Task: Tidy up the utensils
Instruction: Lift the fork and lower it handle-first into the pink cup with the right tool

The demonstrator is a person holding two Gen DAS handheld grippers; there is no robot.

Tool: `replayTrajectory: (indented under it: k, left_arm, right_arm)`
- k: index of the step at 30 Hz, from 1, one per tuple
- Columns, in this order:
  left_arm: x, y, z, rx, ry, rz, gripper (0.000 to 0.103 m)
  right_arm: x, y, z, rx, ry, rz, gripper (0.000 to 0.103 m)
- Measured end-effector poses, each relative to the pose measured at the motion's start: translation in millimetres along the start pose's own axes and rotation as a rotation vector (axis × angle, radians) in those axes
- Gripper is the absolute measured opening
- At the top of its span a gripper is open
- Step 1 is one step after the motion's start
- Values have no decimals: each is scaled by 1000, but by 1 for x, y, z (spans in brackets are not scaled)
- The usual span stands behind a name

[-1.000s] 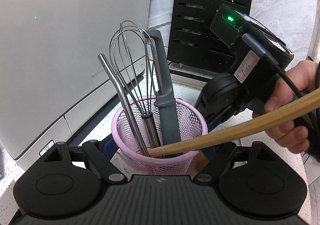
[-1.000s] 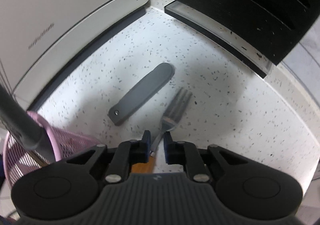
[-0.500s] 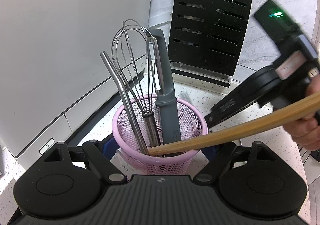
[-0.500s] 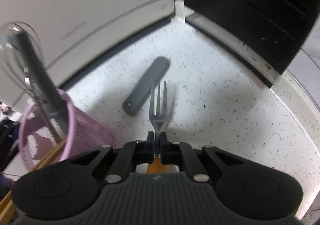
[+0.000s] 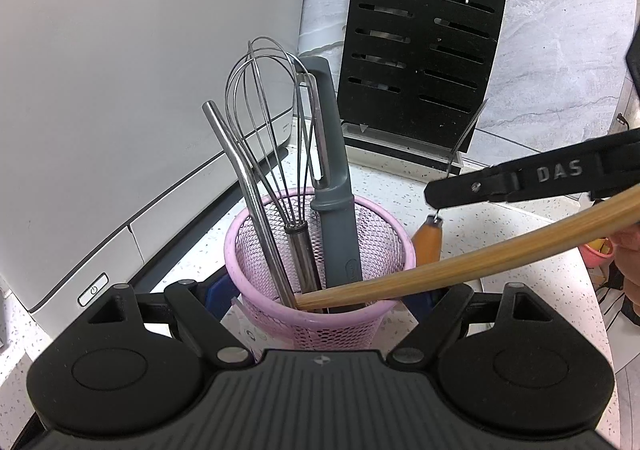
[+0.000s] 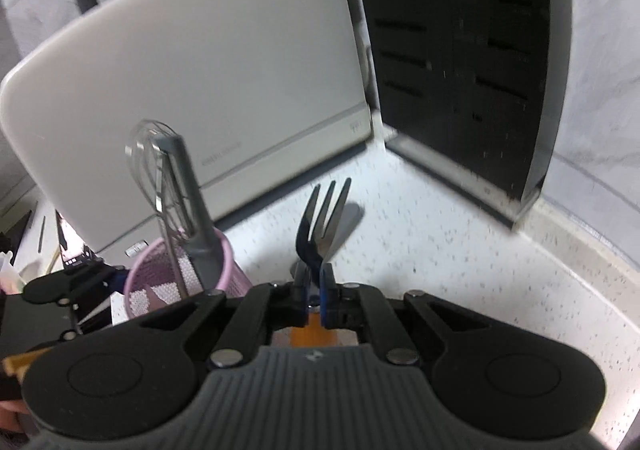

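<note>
The right gripper (image 6: 315, 284) pinches the fork (image 6: 322, 220), prongs pointing away; the pink basket (image 6: 140, 282), between the spread left fingers (image 5: 222, 288), lies at nine o'clock

Each hand-held tool has a matte black plastic body with a ribbed dark-grey centre panel bearing a small round emblem, flanked by two rounded lobes with shallow circular recesses and triangular cut-outs. Black linkage bars pinned with silver round-headed screws run forward to the right gripper (image 6: 315, 292), whose fingers (image 6: 327, 296) carry blue pads; the left gripper (image 5: 320, 296) shows the same blue at its fingers (image 5: 218, 292). Seen from the left wrist, the right tool's black side bar carries raised grey letters "DAS" and a small silver screw.
</note>
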State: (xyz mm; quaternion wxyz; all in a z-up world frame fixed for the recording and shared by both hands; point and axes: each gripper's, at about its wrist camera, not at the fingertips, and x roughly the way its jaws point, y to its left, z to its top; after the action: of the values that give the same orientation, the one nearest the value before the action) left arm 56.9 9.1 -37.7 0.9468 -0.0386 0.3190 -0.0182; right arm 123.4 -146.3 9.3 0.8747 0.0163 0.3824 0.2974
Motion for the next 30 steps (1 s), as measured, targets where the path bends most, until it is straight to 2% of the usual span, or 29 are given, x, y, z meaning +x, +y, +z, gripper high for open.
replayTrajectory:
  k: [4,10,14,19,30]
  left_arm:
    - [0,0,-1,2,-3,-2,96]
    - [-1,6,-2,-6,-8,-22,96]
    - [-2,5,-3,4,-2,-22,96]
    - [-2,3,-2,14,-2,-20,96]
    - [-1,5,-1,39,5,-41,97]
  right_arm:
    - [-15,2,5,-4,-56,-10,1]
    - [-52,12,23,-39,-176,61,1]
    - [-71,28,31,-92,-215,119,1]
    - [-79,47,34,-165,-215,101,1]
    - [-86,37,2,-156,-122,52,1]
